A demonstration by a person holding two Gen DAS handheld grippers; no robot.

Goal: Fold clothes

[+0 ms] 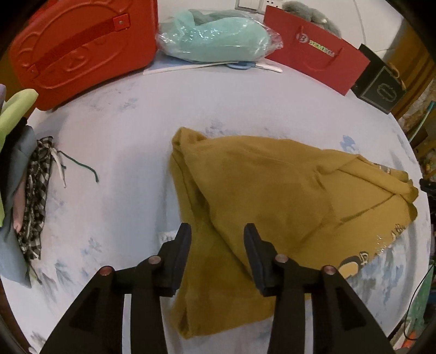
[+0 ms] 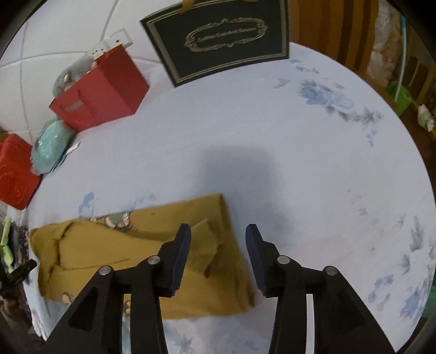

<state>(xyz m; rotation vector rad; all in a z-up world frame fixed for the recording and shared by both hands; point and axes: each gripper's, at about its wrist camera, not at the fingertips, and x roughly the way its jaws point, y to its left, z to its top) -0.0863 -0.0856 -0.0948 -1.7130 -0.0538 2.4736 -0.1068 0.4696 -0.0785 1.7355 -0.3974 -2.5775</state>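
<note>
- Left wrist view: we see the left gripper [image 1: 217, 231] with its fingers [image 1: 182, 245] spread apart and nothing between them, held over the near part of the mustard-yellow garment [image 1: 272, 196].
- The garment lies partly folded on the round tabletop [image 1: 122, 141], which wears a pale cloth with faint blue flower prints. A printed motif shows along the garment's lower right edge.
- At the tabletop's far side we note a red plastic case [image 1: 81, 46], a mint-green item in a clear plastic bag [image 1: 215, 38], a red paper gift bag [image 1: 316, 51] with a grey plush toy [image 1: 308, 13] behind it, and a black gift bag [image 1: 378, 87].
- At the left edge lies a pile of other clothes [image 1: 27, 196], including a black-and-white checked piece, with a green cord [image 1: 84, 167] trailing from it.
- Right wrist view: we see the right gripper [image 2: 218, 231] also parted, gripping nothing. Its left finger [image 2: 181, 245] is over the garment's [image 2: 136, 258] right end; the other finger is over bare cloth.
- The garment lies flat in the lower left of this view, near the tabletop's [image 2: 299, 163] edge, with a folded flap at its right end.
- Beyond it we log the black gift bag [image 2: 220, 38] with gold ornament, the red gift bag [image 2: 100, 89], the mint item [image 2: 51, 147] and the red case [image 2: 16, 171].
</note>
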